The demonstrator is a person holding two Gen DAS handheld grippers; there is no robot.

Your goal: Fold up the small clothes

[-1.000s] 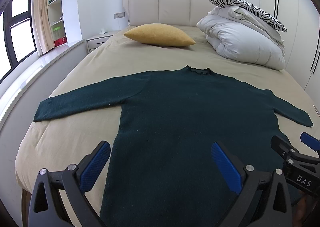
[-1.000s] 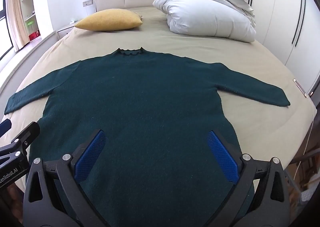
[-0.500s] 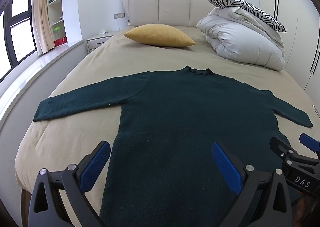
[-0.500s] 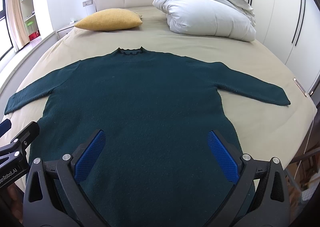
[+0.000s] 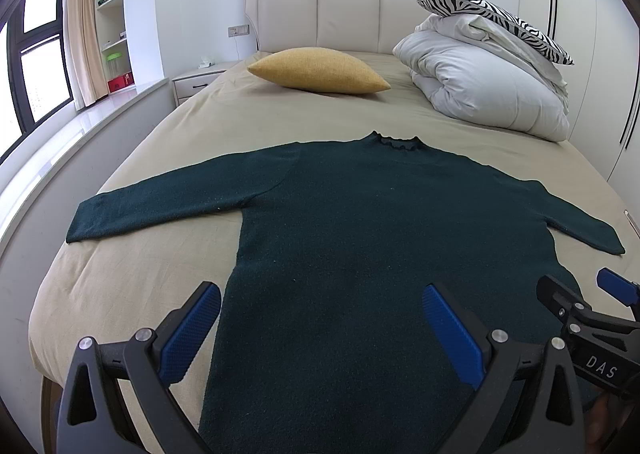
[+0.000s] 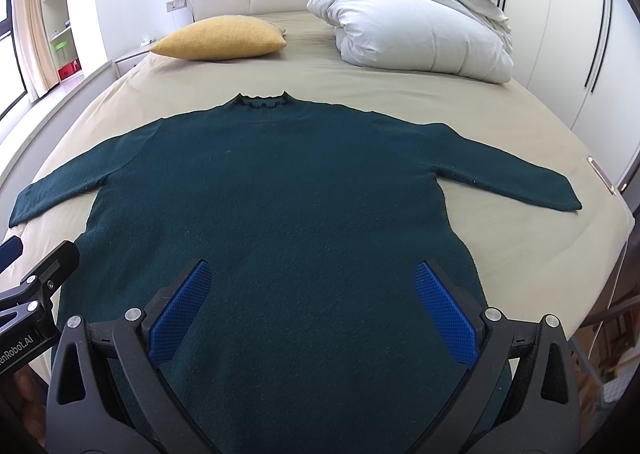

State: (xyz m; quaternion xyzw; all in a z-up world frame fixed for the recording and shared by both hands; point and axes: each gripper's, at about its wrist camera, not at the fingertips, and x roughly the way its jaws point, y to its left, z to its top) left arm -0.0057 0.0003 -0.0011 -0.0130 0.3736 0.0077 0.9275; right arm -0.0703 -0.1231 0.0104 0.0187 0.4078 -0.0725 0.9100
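1. The left gripper (image 5: 320,318) has its jaws spread wide, blue pads (image 5: 192,332) facing each other, nothing between them.
2. The right gripper (image 6: 314,304) is equally wide apart and grips nothing.
3. Both sit side by side, pointing forward.

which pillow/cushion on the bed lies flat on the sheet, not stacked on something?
The yellow cushion, lying directly on the bed near the headboard. The zebra-print pillow instead sits on top of the folded white duvet.
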